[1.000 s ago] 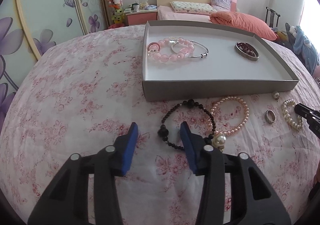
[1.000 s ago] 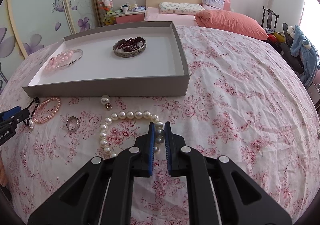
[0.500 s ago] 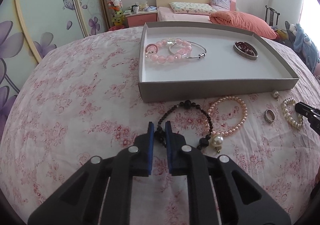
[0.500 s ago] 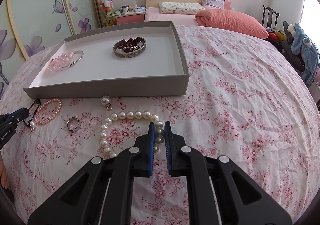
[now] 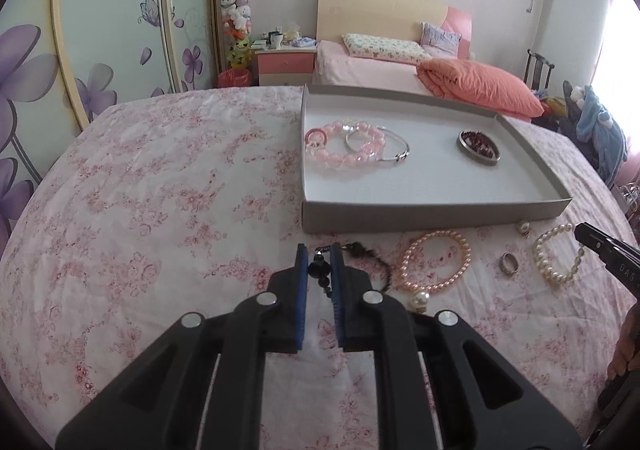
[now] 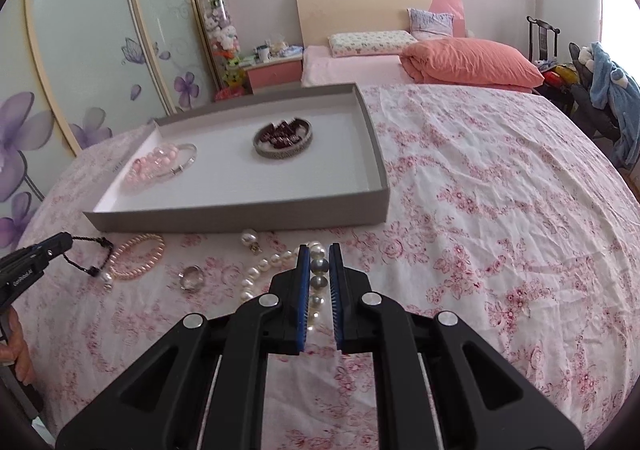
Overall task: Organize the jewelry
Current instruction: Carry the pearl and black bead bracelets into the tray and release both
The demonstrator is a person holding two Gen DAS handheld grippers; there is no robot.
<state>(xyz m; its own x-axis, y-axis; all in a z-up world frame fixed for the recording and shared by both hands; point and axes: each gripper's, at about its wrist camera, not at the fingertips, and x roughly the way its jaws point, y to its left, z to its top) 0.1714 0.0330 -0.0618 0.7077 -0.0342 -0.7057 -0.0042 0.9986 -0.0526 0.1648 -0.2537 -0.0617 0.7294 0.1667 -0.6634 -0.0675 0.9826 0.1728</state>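
Observation:
My left gripper (image 5: 319, 256) is shut on the black bead bracelet (image 5: 320, 270), whose free end (image 5: 376, 260) trails to the right over the cloth. My right gripper (image 6: 319, 256) is shut on the white pearl bracelet (image 6: 319, 266), which shows in the left wrist view too (image 5: 554, 256). A grey tray (image 5: 424, 212) holds a pink bead bracelet (image 5: 346, 144), a silver bangle (image 5: 390, 142) and a dark red bangle (image 5: 478, 146). In front of the tray lie a small pink pearl bracelet (image 5: 436, 262), a silver ring (image 5: 509, 263) and a pearl earring (image 5: 523, 228).
Everything lies on a pink floral tablecloth (image 5: 160, 210). A large loose pearl (image 5: 419, 300) sits by the pink pearl bracelet. A bed with an orange quilt (image 5: 476, 88), a nightstand (image 5: 284, 64) and flowered wardrobe doors (image 5: 100, 30) stand behind. A chair with clothes (image 6: 600, 102) is at the right.
My left gripper moved forward, closed on the black bead bracelet and lifted it, pulling the strand taut. My right gripper stayed shut on the pearl bracelet and rose a little.

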